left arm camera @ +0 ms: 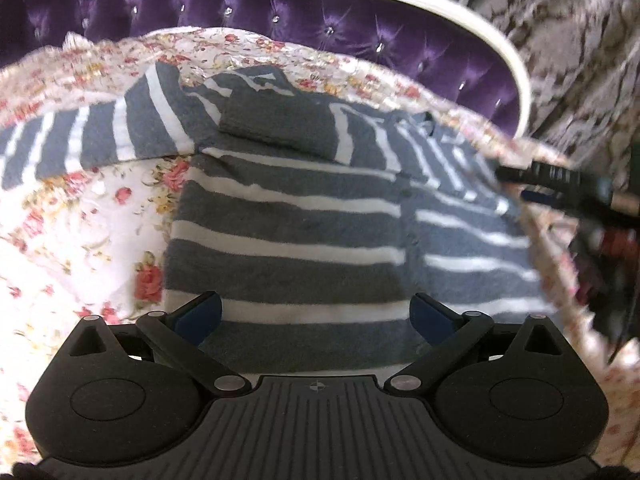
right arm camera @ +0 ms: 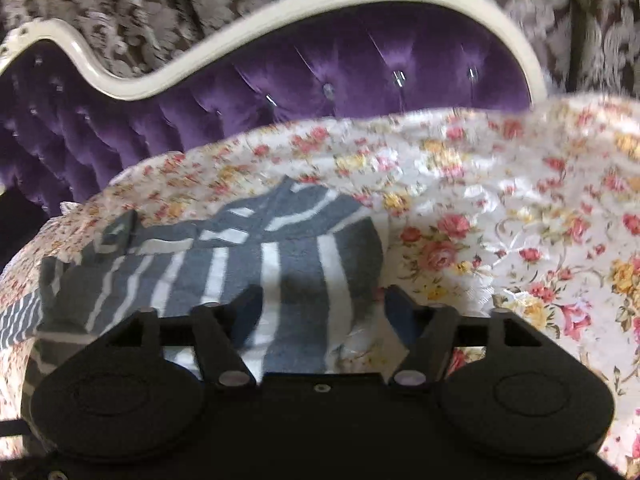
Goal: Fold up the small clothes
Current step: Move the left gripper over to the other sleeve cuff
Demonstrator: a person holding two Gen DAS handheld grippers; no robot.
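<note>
Bed with a floral cover, purple tufted headboard with a cream frame behind it, patterned grey curtain behind that. Nothing else lies on the bed near the garment; the only thing crowding it is the right gripper, coming in at its right edge in the left wrist view, blurred.

Count: 1 cardigan, 2 grippers, 1 headboard.

Cardigan: fuzzy grey knit with white stripes, lying flat on the bed cover, button placket running down the front. 1 sleeve stretches out to the left across the cover. A plain grey flap is folded over near the collar. The right side looks bunched, stripes running at an angle. In the right wrist view the near part of the cardigan is folded over, stripes running away from the camera.

Left gripper: jaws spread wide over the cardigan hem, nothing pinched. Right gripper: jaws apart, released, with the cardigan edge lying between them; pads not pressing on it.
</note>
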